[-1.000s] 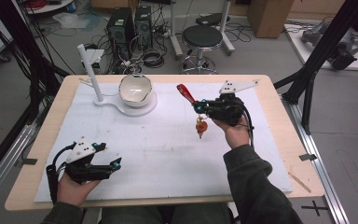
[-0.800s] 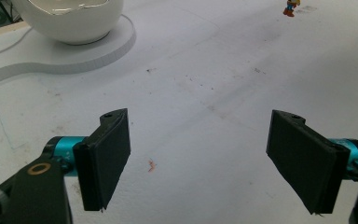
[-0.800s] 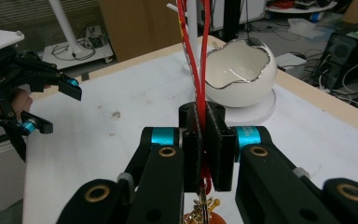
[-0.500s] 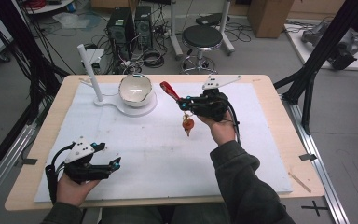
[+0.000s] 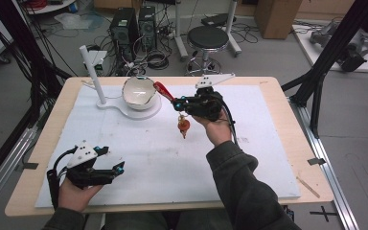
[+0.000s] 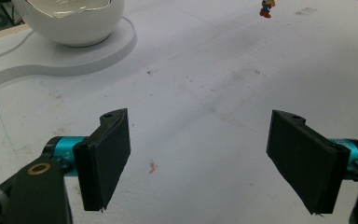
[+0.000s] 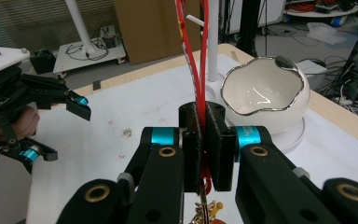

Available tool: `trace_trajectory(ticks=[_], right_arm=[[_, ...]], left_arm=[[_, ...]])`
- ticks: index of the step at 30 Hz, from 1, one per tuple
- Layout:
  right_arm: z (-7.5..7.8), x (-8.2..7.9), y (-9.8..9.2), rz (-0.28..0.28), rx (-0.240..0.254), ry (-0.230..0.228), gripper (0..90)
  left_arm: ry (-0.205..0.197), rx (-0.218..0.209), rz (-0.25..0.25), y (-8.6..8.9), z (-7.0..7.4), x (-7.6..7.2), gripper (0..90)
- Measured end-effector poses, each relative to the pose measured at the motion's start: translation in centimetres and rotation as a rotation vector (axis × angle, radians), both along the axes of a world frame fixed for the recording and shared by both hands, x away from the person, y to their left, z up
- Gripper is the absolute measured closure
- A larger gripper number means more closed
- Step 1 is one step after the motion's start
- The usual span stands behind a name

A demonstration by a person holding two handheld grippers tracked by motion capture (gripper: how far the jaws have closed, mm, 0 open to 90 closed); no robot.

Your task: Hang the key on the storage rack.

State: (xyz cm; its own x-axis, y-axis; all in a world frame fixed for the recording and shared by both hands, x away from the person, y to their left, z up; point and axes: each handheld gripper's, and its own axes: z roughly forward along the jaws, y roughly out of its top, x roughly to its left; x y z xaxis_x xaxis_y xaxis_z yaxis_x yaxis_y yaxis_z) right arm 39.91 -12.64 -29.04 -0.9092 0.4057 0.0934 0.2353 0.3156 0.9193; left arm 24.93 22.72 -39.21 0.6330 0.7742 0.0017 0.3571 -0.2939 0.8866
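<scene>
My right gripper [image 5: 176, 103] is shut on a red strap [image 5: 163, 89], held above the mat just right of a white silver-rimmed bowl [image 5: 139, 92]. A small orange charm [image 5: 183, 126] dangles below the gripper. In the right gripper view the jaws [image 7: 204, 140] pinch the red strap [image 7: 193, 56], which rises upward, with the bowl [image 7: 265, 100] close on the right. My left gripper [image 5: 120, 168] rests open at the mat's near left. In the left gripper view its jaws [image 6: 205, 158] stand wide apart over bare mat, and the charm [image 6: 266, 8] shows far off.
The bowl sits on a flat white stand [image 5: 110, 104] with an upright white post [image 5: 92, 72] at the far left. A white mat [image 5: 249, 158] covers the wooden table [image 5: 292, 120]. A stool and computer towers stand on the floor beyond.
My right gripper has carried the red strap and dangling charm leftward, closer to the bowl. The left gripper has stayed put.
</scene>
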Motion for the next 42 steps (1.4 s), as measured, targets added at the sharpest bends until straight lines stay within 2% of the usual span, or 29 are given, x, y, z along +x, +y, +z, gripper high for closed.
trace_trajectory(ticks=[25, 42], right_arm=[[0.7, 1.7, 4.8, 0.066, -0.008, 0.006, 85.5], [0.9, 2.3, 7.3, 0.090, 0.010, 0.006, 85.5]], left_arm=[[0.006, -0.010, -0.005, -0.1, -0.1, 0.2, 21.8], [-0.003, -0.012, -0.003, 0.1, -0.1, 0.1, 21.8]])
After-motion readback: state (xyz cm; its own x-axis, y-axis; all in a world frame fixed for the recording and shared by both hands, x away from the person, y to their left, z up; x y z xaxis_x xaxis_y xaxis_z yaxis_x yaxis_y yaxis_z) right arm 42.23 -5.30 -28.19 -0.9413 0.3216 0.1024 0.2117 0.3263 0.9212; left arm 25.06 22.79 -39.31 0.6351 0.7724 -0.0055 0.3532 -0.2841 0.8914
